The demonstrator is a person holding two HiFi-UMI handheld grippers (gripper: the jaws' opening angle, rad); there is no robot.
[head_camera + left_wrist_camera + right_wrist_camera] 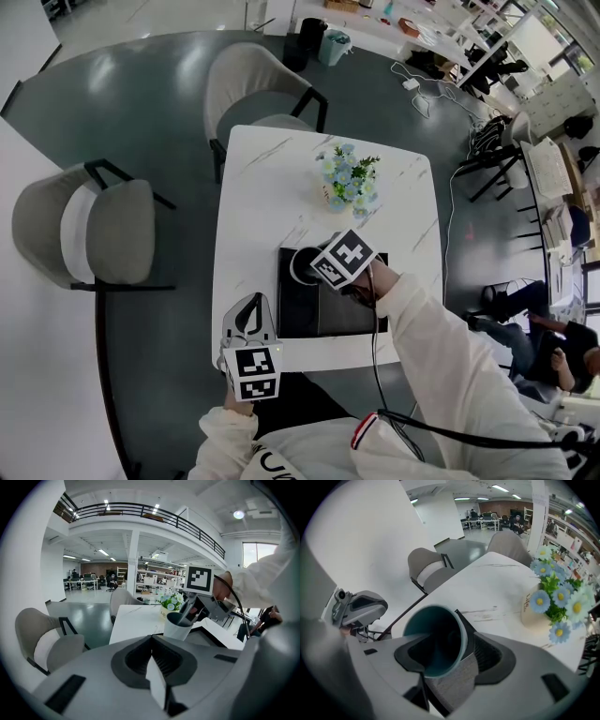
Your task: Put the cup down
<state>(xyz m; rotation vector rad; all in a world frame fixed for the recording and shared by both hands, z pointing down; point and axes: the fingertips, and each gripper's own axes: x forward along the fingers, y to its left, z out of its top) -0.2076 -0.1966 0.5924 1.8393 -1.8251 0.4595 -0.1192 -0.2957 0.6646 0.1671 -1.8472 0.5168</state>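
A white cup (305,265) with a dark teal inside stands upright on the far left corner of a black mat (300,323) on the white marble table (262,187). My right gripper (323,270) points steeply down over it. In the right gripper view one jaw reaches inside the cup (436,639) and the other stands outside its wall with a gap showing, so the right gripper (450,656) is open around the rim. The left gripper view shows the cup (178,626) upright with that jaw in its mouth. My left gripper (252,305) rests at the table's near edge, shut and empty.
A small pot of blue and white flowers (347,183) stands on the table beyond the mat. One grey chair (272,84) is at the far side and another (84,230) at the left. A cable runs from my right sleeve.
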